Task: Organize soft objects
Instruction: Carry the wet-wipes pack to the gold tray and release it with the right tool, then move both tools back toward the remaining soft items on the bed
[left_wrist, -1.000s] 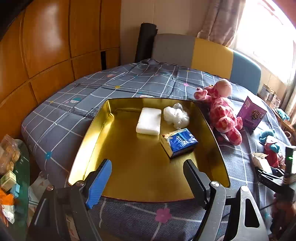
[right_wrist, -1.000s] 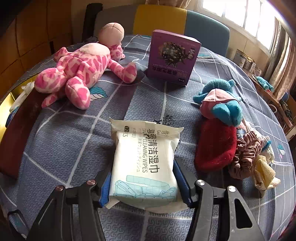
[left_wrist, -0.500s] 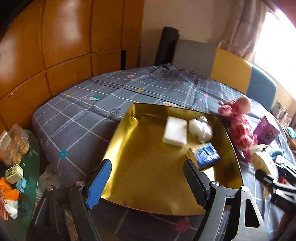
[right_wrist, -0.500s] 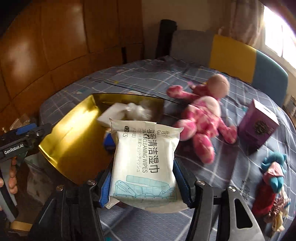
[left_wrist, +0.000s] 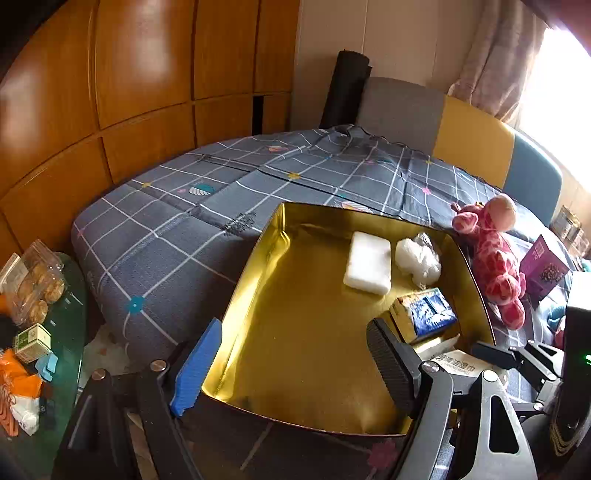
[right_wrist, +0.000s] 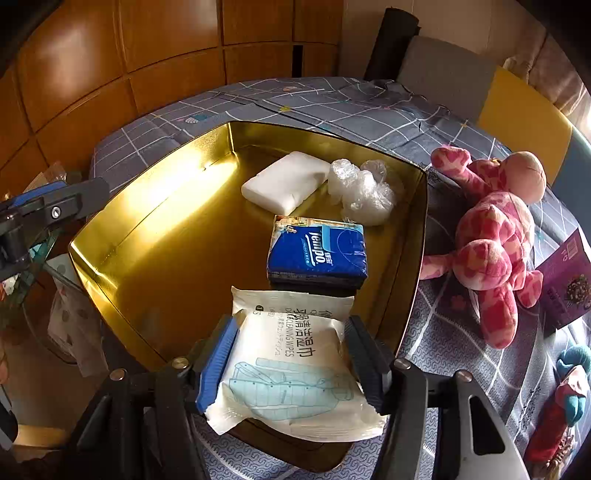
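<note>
A gold tray lies on the grey checked bedspread. In it are a white foam block, a crumpled clear plastic bag and a blue tissue pack. My right gripper holds a white wet wipes pack over the tray's near right corner. Its jaws are opening, with the pack still between the pads and tilted forward. My left gripper hovers open and empty over the tray's near edge. The wipes pack shows at the right of the left wrist view.
A pink spotted giraffe plush lies just right of the tray, beside a purple box. More soft toys sit at the far right. A glass side table with snack packets stands left of the bed.
The right gripper has carried the wipes pack leftward from the bedspread near the toys to above the tray. The left gripper shifted slightly, still open over the tray's near edge.
</note>
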